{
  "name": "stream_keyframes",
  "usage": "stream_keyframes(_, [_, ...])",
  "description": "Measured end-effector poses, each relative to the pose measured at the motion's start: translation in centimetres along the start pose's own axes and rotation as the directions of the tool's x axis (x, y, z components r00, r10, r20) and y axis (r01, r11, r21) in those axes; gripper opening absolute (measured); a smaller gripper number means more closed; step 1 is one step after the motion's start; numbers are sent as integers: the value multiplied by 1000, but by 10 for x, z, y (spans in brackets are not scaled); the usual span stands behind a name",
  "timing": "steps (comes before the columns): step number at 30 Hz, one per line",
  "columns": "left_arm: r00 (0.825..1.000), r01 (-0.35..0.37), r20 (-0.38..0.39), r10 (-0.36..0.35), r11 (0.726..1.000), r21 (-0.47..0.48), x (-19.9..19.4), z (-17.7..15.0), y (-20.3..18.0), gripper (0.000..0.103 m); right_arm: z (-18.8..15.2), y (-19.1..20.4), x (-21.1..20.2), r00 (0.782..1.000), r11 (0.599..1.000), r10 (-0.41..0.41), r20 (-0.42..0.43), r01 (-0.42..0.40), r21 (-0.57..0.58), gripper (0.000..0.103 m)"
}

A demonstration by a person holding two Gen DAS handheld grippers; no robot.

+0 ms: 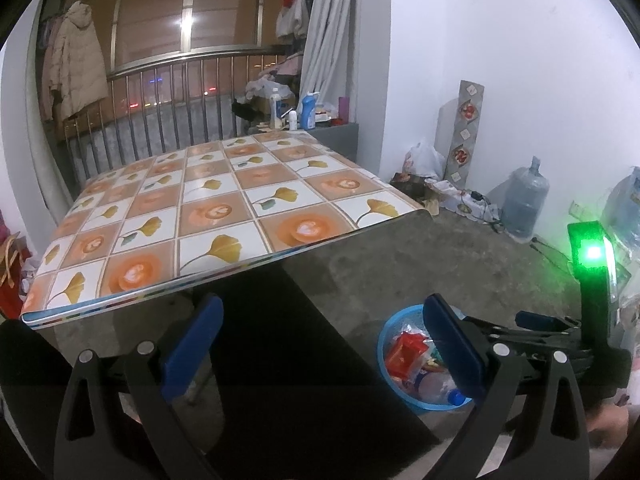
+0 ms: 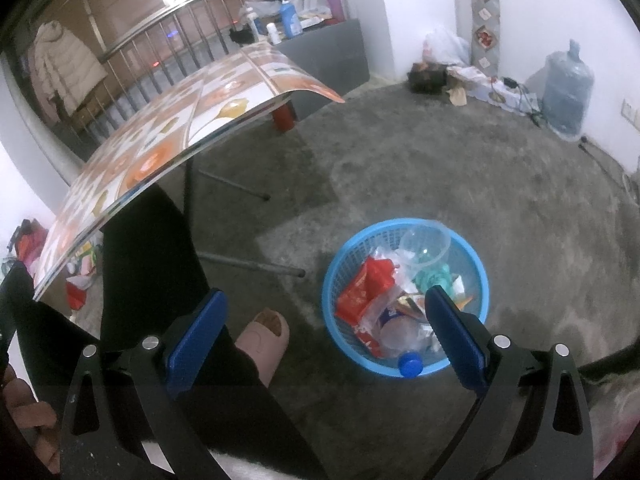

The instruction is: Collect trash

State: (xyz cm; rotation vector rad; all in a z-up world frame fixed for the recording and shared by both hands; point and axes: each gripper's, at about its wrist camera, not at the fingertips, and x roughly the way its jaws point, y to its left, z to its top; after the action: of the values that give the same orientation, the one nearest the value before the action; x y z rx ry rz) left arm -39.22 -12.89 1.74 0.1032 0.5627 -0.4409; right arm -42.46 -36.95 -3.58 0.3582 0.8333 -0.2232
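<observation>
The surface (image 1: 224, 216), covered in a glossy cloth of orange squares and yellow leaves, fills the room's left half, and nothing lies on its patterned top in the left wrist view. Past its far edge, at about twelve o'clock, a metal railing (image 1: 168, 92) runs across, with a pale coat (image 1: 74, 60) hanging at ten o'clock. On the grey floor against the white wall at two o'clock stands a large water jug (image 2: 566, 92). Nearer, at five o'clock from the surface, a blue basket (image 2: 404, 296) sits on the floor holding the trash: a red wrapper (image 2: 362, 292), a clear plastic cup (image 2: 426, 246) tipped at its far rim, and a plastic bottle with a blue cap (image 2: 410, 363) against its near rim. A foot in a pink slipper (image 2: 264, 338) rests just left of the basket. The left tool (image 1: 320, 340) hangs wide apart and empty below the surface's edge. The right tool (image 2: 326, 334) is likewise spread wide, holding nothing, above the basket's near side.
</observation>
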Motion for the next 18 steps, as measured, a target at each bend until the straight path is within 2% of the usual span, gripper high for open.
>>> stream_keyframes(18, [1000, -6, -16, 6, 999, -51, -1, 1, 6, 98, 0, 2, 1, 1000, 1000, -1, 1, 1, -1, 95])
